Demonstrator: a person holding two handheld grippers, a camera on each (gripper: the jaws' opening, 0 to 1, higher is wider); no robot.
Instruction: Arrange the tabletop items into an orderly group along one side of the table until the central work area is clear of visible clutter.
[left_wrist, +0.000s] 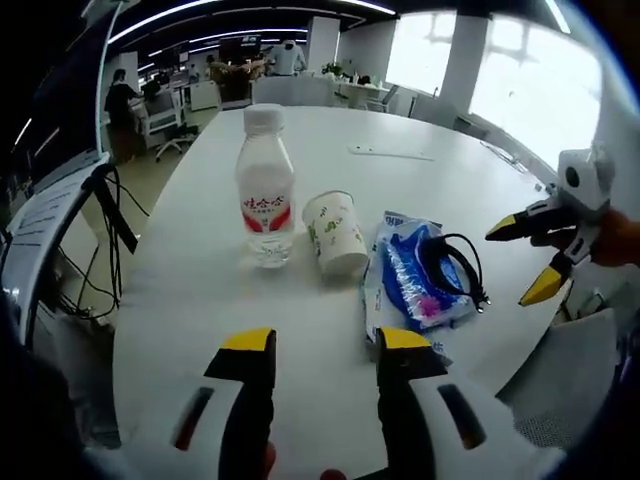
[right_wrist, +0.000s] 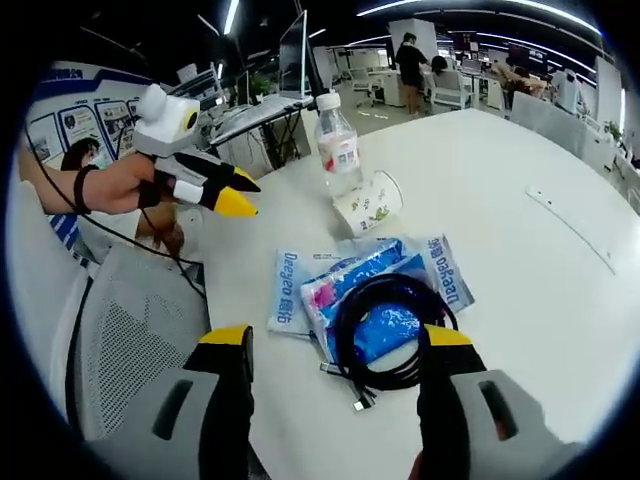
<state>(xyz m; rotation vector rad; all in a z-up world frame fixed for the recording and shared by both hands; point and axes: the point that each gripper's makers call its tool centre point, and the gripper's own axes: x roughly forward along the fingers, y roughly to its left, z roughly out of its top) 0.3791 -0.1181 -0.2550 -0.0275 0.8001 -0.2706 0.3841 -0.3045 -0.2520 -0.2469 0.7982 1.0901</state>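
Nearest, right hand-held gripper (right_wrist: 335, 340) spread over coiled black cable (right_wrist: 385, 330) lying on blue wipes packs (right_wrist: 300, 285). Left hand-held gripper (left_wrist: 325, 345) spread, pinching nothing. Beyond, on white desk (left_wrist: 420, 200), tipped paper cup (left_wrist: 335, 232) beside upright water bottle (left_wrist: 265, 190).

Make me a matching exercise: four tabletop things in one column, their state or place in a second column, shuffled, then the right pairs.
Things:
1. water bottle
2. paper cup
3. black cable
4. blue packets

States:
A. coiled on top of the packets
B. lying on its side
C. standing upright, cap on
D. flat on the table, under the cable

Pairs: 1-C, 2-B, 3-A, 4-D
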